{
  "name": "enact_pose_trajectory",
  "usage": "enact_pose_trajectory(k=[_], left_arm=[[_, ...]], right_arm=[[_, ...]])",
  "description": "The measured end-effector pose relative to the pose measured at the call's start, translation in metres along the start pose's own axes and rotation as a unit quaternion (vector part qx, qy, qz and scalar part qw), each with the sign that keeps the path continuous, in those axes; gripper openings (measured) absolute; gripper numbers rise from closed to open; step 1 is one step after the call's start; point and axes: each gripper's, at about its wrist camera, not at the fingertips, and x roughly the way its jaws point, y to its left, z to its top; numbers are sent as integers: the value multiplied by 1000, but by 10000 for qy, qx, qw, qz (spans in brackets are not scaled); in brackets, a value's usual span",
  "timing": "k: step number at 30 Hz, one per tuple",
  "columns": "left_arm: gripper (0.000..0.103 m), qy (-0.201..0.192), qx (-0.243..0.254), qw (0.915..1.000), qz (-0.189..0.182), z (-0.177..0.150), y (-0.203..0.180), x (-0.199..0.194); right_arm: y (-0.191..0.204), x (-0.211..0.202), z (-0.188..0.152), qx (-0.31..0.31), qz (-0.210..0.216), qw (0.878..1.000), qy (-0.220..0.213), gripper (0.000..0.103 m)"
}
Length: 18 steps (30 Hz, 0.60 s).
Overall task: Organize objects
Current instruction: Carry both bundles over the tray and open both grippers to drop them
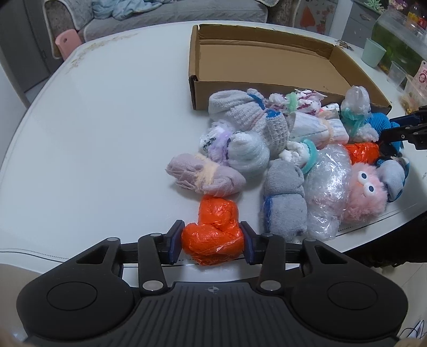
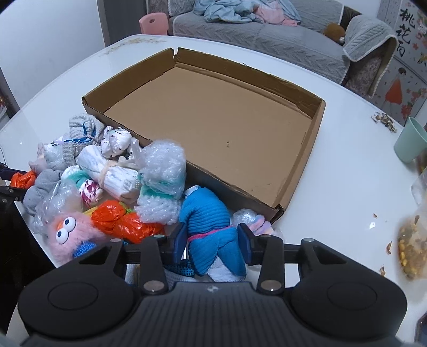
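A heap of rolled socks, bubble-wrap bundles and a pink fluffy toy (image 1: 365, 194) lies on the white table in front of an empty cardboard box (image 1: 267, 61). My left gripper (image 1: 212, 241) is shut on an orange plastic bundle (image 1: 213, 237) at the table's near edge, its pads pressing both sides. In the right wrist view my right gripper (image 2: 212, 240) is shut on a blue knitted bundle (image 2: 210, 224) tied with a pink band, close to the box's (image 2: 213, 120) near wall. The right gripper's fingers (image 1: 400, 130) also show at the heap's right side in the left wrist view.
A mint green cup (image 2: 409, 140) and bags of snacks (image 2: 412, 245) stand right of the box. A second orange bundle (image 2: 128, 221) lies beside the pink toy (image 2: 70, 235). A grey sofa (image 2: 267, 34) and a pink chair (image 2: 153, 22) are beyond the table.
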Motion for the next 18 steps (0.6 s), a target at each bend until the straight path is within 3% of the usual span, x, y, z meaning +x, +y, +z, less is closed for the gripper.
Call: enact_pose_trajectory(k=[18], left_arm=[[50,-196,-201,9995,124,9,21,-27]], right_arm=[[-15,-36,5,271,262,9979,-521,32]])
